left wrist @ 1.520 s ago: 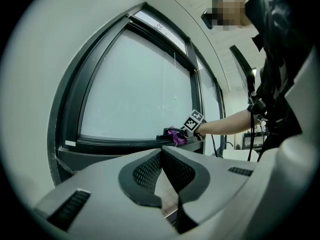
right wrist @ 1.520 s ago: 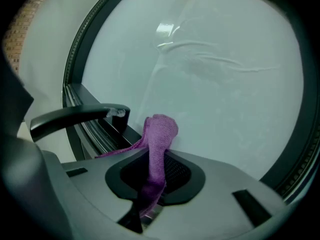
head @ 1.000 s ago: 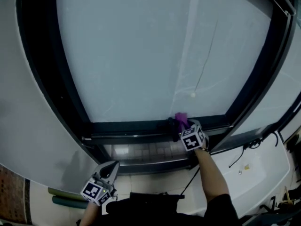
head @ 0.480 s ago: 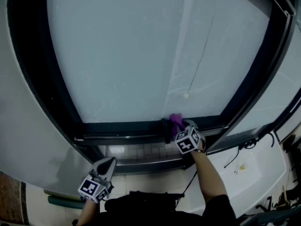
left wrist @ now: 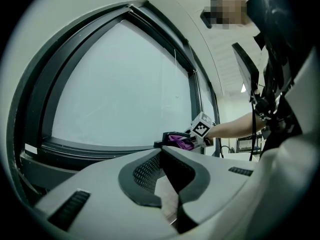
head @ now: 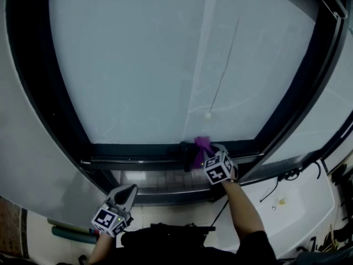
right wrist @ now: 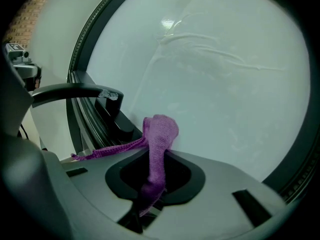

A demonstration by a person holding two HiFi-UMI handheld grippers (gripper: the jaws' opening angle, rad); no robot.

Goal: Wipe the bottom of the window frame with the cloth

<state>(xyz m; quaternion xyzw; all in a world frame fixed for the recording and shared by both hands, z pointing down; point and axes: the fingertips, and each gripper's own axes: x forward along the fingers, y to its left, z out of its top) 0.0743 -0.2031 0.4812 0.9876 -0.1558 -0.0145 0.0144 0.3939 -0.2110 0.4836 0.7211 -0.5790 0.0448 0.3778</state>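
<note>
A purple cloth (head: pixel 201 146) rests on the dark bottom rail of the window frame (head: pixel 138 149), right of its middle. My right gripper (head: pixel 196 154) is shut on it, with the marker cube just behind. In the right gripper view the cloth (right wrist: pixel 159 139) stands up from between the jaws against the pale glass, and a thin strand trails left. The left gripper view shows the same cloth (left wrist: pixel 179 140) far ahead on the rail (left wrist: pixel 90 146). My left gripper (head: pixel 127 192) hangs low and left, below the sill, shut on nothing.
A blind cord with a small bead (head: pixel 208 115) hangs in front of the glass above the cloth. A dark window handle (right wrist: pixel 75 91) juts out at the left of the right gripper view. A white ledge with cables (head: pixel 276 195) lies to the right. Green rolls (head: pixel 71 233) lie on the floor.
The whole view has shifted, and the right gripper with the cloth now shows a little further left along the bottom rail. The left gripper has barely moved.
</note>
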